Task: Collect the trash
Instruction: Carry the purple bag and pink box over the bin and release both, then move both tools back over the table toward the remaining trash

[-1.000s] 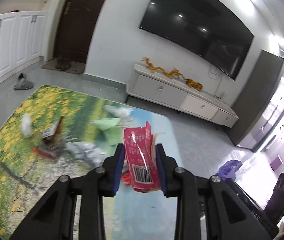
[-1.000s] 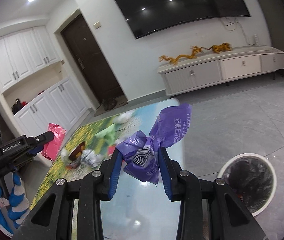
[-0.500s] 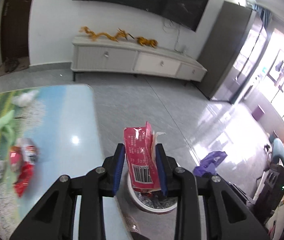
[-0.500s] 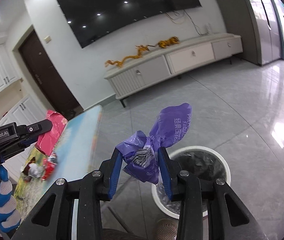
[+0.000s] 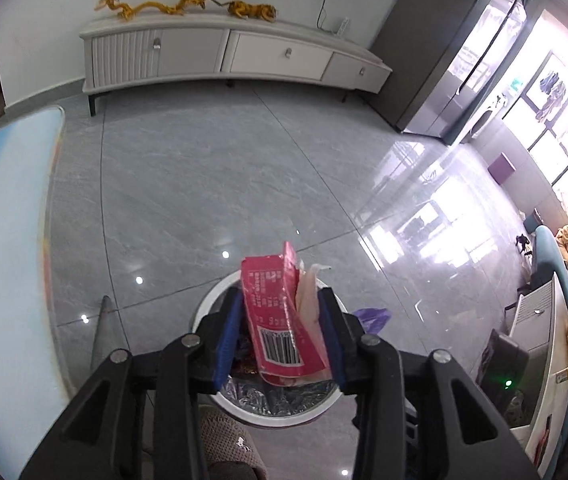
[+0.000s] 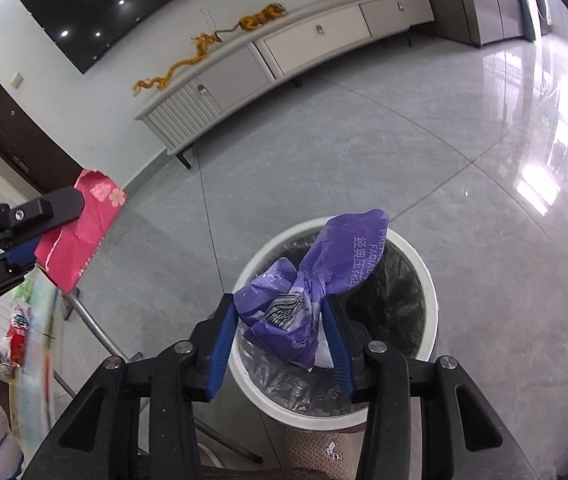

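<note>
A white round bin point(image 5: 219, 292) lined with a black bag stands on the floor right under both grippers. My left gripper point(image 5: 279, 320) hangs above it with a pink snack packet point(image 5: 275, 312) between its blue pads; its jaws are opening and the packet still sits upright between them. My right gripper point(image 6: 279, 312) is over the bin rim point(image 6: 424, 272) with a crumpled purple plastic bag point(image 6: 348, 248) between its pads; these jaws are opening too, with the bag still touching both pads. The pink packet point(image 6: 83, 228) also shows at the left of the right wrist view.
The glass-topped table point(image 5: 3, 220) runs along the left, its metal leg point(image 5: 101, 332) close to the bin. More wrappers point(image 6: 17, 332) lie on it. A slippered foot point(image 5: 223, 432) stands beside the bin. A low TV cabinet point(image 5: 223, 52) lines the far wall.
Both grippers swung away from the table and came down over the bin. Their jaws now stand a little wider around the pink packet and the purple bag.
</note>
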`<action>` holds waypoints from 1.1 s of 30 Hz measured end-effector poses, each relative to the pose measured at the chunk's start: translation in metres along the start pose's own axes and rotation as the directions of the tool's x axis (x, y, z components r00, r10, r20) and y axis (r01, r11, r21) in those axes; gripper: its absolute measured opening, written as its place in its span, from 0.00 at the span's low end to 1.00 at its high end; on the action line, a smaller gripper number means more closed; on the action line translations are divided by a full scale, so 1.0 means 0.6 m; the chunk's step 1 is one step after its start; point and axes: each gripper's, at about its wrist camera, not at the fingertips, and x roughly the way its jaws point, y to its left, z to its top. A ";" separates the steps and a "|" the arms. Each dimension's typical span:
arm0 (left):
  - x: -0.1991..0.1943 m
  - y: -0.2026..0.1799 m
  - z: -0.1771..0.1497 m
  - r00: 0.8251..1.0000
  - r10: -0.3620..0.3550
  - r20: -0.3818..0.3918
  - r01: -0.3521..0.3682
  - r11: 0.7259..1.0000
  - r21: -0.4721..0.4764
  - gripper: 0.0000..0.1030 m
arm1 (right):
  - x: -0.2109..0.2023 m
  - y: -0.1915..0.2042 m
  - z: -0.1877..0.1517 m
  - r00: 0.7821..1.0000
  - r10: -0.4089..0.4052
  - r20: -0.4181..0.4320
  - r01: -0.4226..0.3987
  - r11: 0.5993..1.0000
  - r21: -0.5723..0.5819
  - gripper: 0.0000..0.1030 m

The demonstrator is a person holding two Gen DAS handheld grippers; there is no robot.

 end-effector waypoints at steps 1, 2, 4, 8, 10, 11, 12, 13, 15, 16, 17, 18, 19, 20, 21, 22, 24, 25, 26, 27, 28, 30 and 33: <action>0.011 0.000 -0.001 1.000 -0.009 -0.014 0.008 1.000 -0.009 0.40 | 0.005 -0.005 -0.001 1.000 -0.007 -0.008 0.007 1.000 0.007 0.49; 0.020 0.002 0.002 1.000 -0.013 -0.022 0.013 1.000 -0.015 0.44 | 0.007 -0.009 -0.001 1.000 -0.011 -0.012 0.012 1.000 0.011 0.51; 0.029 0.005 0.003 0.999 -0.020 -0.034 0.020 1.000 -0.021 0.52 | 0.009 -0.015 -0.003 1.000 -0.024 -0.017 0.024 1.000 0.016 0.54; 0.034 0.005 0.002 0.999 -0.011 -0.038 0.010 1.000 -0.016 0.53 | 0.005 -0.021 -0.003 0.999 -0.049 -0.020 0.050 0.998 0.028 0.55; 0.028 0.011 -0.001 0.999 -0.003 -0.036 0.003 1.000 -0.021 0.53 | -0.001 -0.023 -0.001 0.998 -0.057 -0.016 0.058 0.998 0.031 0.55; 0.023 0.012 -0.002 1.000 0.003 -0.030 -0.004 1.000 -0.023 0.53 | -0.003 -0.022 0.002 0.998 -0.060 -0.013 0.061 0.998 0.029 0.55; 0.016 0.014 -0.003 1.000 0.009 -0.023 -0.009 1.000 -0.022 0.53 | -0.007 -0.022 0.004 0.998 -0.063 -0.008 0.063 0.998 0.028 0.55; 0.008 0.015 -0.004 1.000 0.018 -0.013 -0.018 1.000 -0.020 0.53 | -0.013 -0.018 0.005 0.998 -0.065 0.000 0.065 0.998 0.024 0.56; -0.007 0.018 -0.005 0.999 0.032 0.006 -0.032 0.999 -0.018 0.53 | -0.023 -0.009 0.010 0.998 -0.067 0.015 0.067 0.998 0.014 0.56; -0.018 0.018 -0.006 0.999 0.047 0.023 -0.047 0.999 -0.016 0.53 | -0.028 -0.004 0.011 0.997 -0.067 0.023 0.067 0.998 0.008 0.56; -0.026 0.018 -0.006 0.998 0.058 0.035 -0.058 0.998 -0.015 0.53 | -0.034 0.001 0.013 0.997 -0.067 0.032 0.067 0.998 0.001 0.57; -0.035 0.021 -0.007 0.997 0.068 0.048 -0.067 0.998 -0.013 0.53 | -0.040 0.008 0.014 0.997 -0.066 0.040 0.067 0.998 -0.004 0.57; -0.045 0.022 -0.008 0.995 0.078 0.063 -0.078 0.997 -0.011 0.53 | -0.047 0.014 0.015 0.997 -0.065 0.050 0.066 0.998 -0.011 0.57; -0.058 0.023 -0.011 0.992 0.093 0.082 -0.092 0.996 -0.009 0.53 | -0.055 0.022 0.016 0.996 -0.064 0.061 0.066 0.998 -0.020 0.58; -0.069 0.025 -0.012 0.990 0.105 0.098 -0.105 0.994 -0.009 0.53 | -0.062 0.029 0.018 0.995 -0.064 0.070 0.066 0.997 -0.027 0.58; -0.085 0.027 -0.015 0.985 0.123 0.121 -0.123 0.992 -0.011 0.53 | -0.070 0.036 0.020 0.995 -0.062 0.079 0.065 0.997 -0.039 0.58; -0.105 0.031 -0.018 0.978 0.148 0.147 -0.147 0.989 -0.019 0.53 | -0.086 0.051 0.022 0.993 -0.058 0.100 0.063 0.997 -0.054 0.58; -0.121 0.035 -0.021 0.972 0.166 0.167 -0.164 0.986 -0.026 0.53 | -0.094 0.059 0.023 0.993 -0.052 0.108 0.059 0.996 -0.062 0.58; -0.132 0.038 -0.023 0.967 0.178 0.181 -0.175 0.984 -0.032 0.54 | -0.103 0.068 0.024 0.992 -0.050 0.119 0.059 0.996 -0.071 0.58; -0.147 0.042 -0.025 0.962 0.189 0.196 -0.185 0.982 -0.039 0.56 | -0.112 0.077 0.025 0.990 -0.049 0.130 0.060 0.995 -0.080 0.59; -0.165 0.051 -0.028 0.954 0.203 0.219 -0.198 0.979 -0.048 0.58 | -0.121 0.085 0.026 0.989 -0.046 0.141 0.059 0.994 -0.089 0.59; -0.193 0.060 -0.032 0.943 0.220 0.250 -0.213 0.975 -0.058 0.60 | -0.139 0.104 0.026 0.986 -0.040 0.163 0.057 0.993 -0.104 0.59; -0.243 0.076 -0.046 0.917 0.255 0.306 -0.242 0.967 -0.079 0.61 | -0.165 0.138 0.027 0.980 -0.031 0.199 0.058 0.989 -0.134 0.60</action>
